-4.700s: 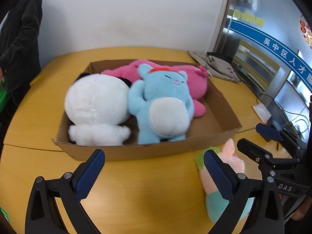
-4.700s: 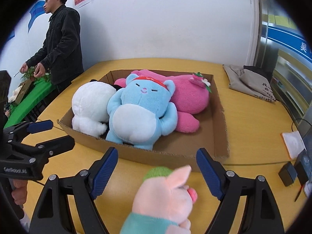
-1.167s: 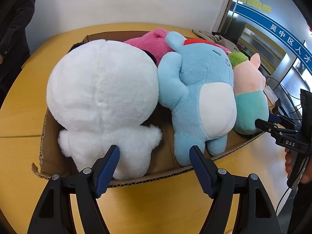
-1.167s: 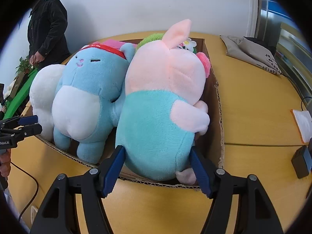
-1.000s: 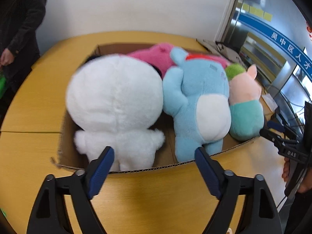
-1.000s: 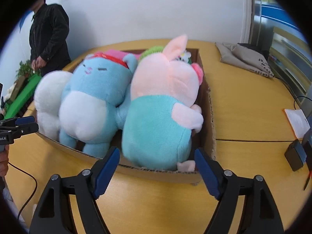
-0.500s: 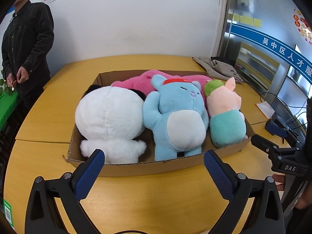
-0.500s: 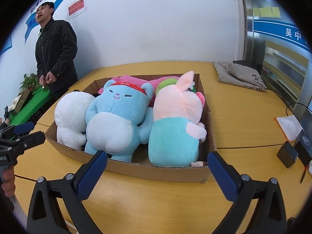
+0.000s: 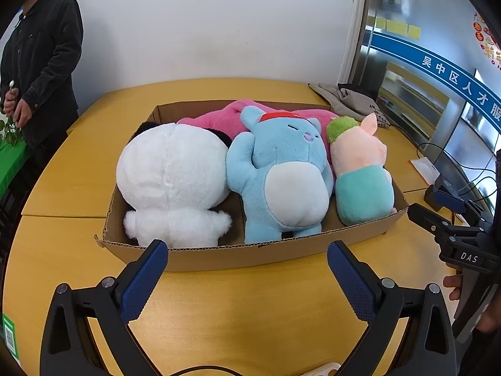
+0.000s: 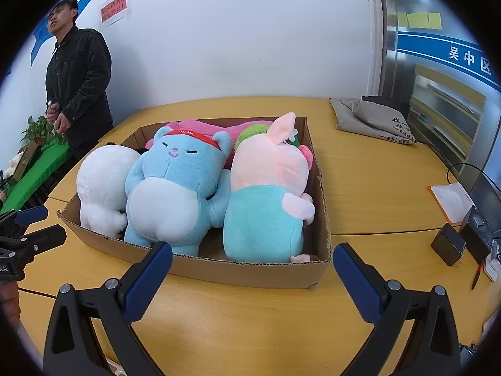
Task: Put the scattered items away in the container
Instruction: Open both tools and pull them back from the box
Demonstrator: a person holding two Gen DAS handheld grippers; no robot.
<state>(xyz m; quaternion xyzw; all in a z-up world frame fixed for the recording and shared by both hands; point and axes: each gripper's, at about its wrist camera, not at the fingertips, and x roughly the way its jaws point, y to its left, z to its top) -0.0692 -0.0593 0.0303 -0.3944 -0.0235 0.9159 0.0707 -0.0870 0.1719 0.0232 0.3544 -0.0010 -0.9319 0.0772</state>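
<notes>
A white wall (image 9: 219,25) rises behind the curved wooden table (image 9: 78,163), with a steel-framed glass partition (image 10: 438,72) alongside

Both wrist views face the cardboard box (image 9: 238,258) — near, downward.

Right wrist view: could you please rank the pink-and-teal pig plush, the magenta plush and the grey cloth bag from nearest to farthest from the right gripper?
1. Pink-and-teal pig plush, front right of the box.
2. Magenta plush, along the box's back wall.
3. Grey cloth bag, far right on the table.
</notes>
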